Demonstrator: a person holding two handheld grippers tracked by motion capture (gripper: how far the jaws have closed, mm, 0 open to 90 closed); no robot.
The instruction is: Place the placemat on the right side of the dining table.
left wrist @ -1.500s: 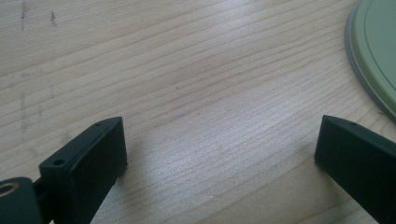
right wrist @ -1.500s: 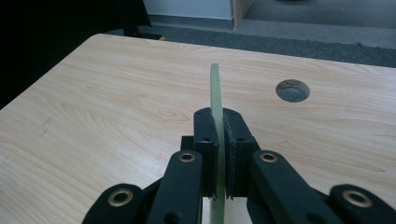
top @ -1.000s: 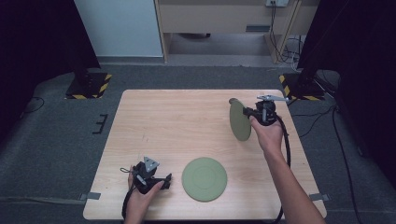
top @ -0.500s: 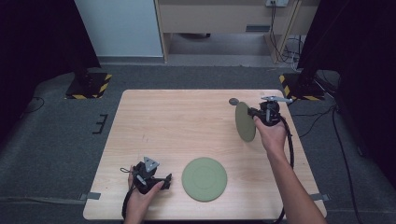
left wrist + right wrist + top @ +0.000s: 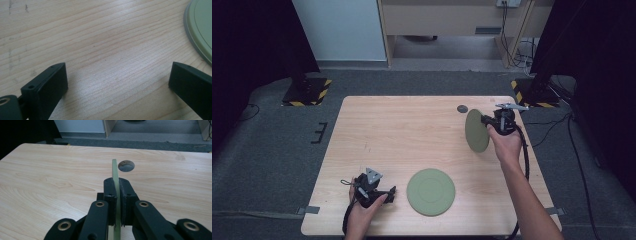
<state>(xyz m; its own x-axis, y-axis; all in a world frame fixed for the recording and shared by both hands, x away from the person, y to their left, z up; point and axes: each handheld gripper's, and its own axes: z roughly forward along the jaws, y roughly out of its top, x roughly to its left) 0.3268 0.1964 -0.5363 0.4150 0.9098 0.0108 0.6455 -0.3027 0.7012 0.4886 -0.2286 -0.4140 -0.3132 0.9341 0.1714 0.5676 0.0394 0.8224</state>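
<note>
The right hand-held gripper (image 5: 490, 122) is clamped on the rim of a green plate (image 5: 476, 130), its jaws pressed flat against both faces of the thin edge, as the right gripper view shows (image 5: 117, 202). The plate hangs on edge, above the far right part of the tabletop (image 5: 402, 130), just short of a round hole (image 5: 462, 108) in the wood. The left hand-held gripper (image 5: 389, 192) rests low at the near left with its jaws wide apart and nothing between them. A second green plate (image 5: 431, 191) lies flat just beside it, toward the right arm. Judging by this, one plate is lifted and in transit while the other lies untouched; putting the held plate down, perhaps onto the flat one, looks to be what is left. No brand, label or writing can be read on anything.
</note>
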